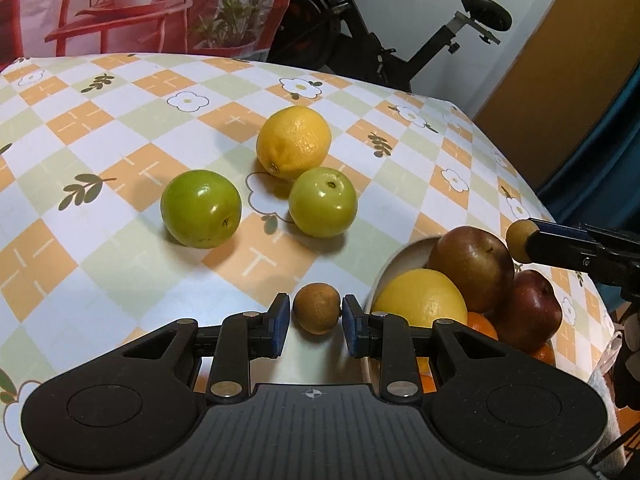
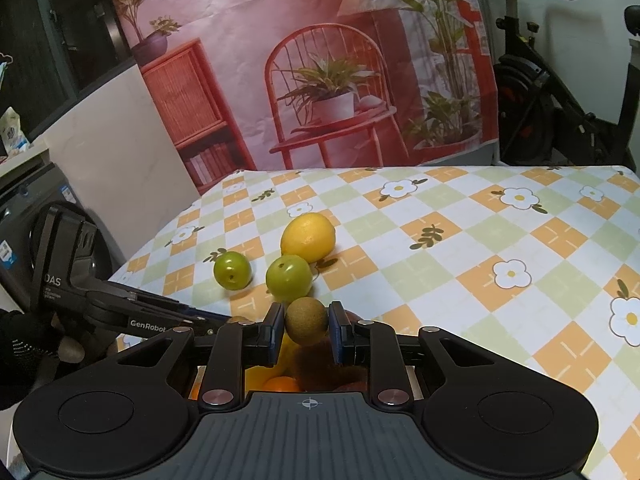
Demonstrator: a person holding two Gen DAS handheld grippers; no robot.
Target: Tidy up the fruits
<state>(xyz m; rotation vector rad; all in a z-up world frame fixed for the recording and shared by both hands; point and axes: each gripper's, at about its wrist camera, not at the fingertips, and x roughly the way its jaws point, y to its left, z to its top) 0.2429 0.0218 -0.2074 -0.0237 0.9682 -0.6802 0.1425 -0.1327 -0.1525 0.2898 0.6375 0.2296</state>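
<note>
My left gripper point(image 1: 316, 320) is shut on a small brown fruit point(image 1: 317, 308), low over the table just left of the white bowl point(image 1: 384, 276). The bowl holds two red apples point(image 1: 472, 266), a yellow citrus point(image 1: 420, 298) and oranges. My right gripper point(image 2: 307, 326) is shut on another small brown fruit point(image 2: 307, 321) above the bowl; from the left wrist view it enters at the right point(image 1: 520, 240). A yellow lemon point(image 1: 293, 142) and two green fruits point(image 1: 201, 208) point(image 1: 323, 202) lie loose on the checked tablecloth point(image 1: 120, 128).
The table's far edge meets a pink printed backdrop point(image 2: 320, 80). An exercise bike point(image 1: 380, 40) stands behind the far right corner. A gloved hand point(image 2: 24, 344) holds the left gripper at the table's left edge, beside a washing machine point(image 2: 24, 220).
</note>
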